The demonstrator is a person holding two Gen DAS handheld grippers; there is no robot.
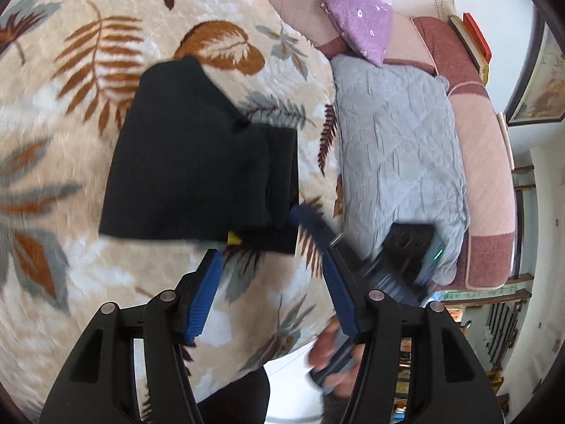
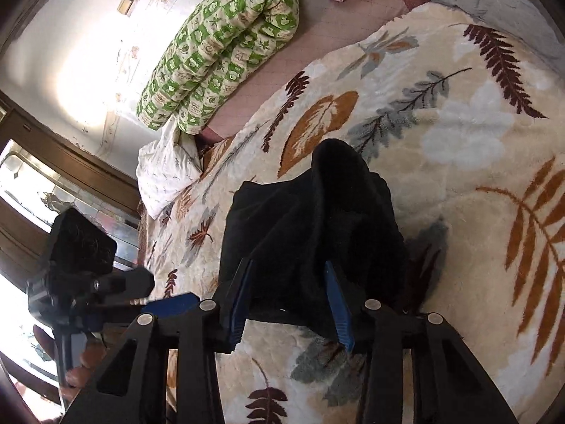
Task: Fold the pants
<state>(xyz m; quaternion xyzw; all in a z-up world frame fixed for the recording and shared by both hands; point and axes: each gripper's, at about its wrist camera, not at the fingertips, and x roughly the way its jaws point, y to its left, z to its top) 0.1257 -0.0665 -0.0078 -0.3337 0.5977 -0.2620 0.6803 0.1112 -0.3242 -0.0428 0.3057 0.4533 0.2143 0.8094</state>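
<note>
The black pants (image 1: 197, 162) lie folded into a compact bundle on the leaf-patterned blanket (image 1: 88, 70). My left gripper (image 1: 270, 265) is open and empty, just short of the bundle's near edge. The other gripper's blue finger (image 1: 310, 219) shows at the bundle's right corner. In the right wrist view the pants (image 2: 310, 226) lie bunched between my right gripper's fingers. My right gripper (image 2: 289, 275) is open, its jaws standing on either side of the cloth's near edge. The left gripper (image 2: 106, 282) shows at the left.
A grey quilted cushion (image 1: 395, 155) and a purple pillow (image 1: 363, 17) lie on the pink bed to the right of the blanket. A green patterned quilt roll (image 2: 226, 42) and a white pillow (image 2: 166, 169) lie at the far side.
</note>
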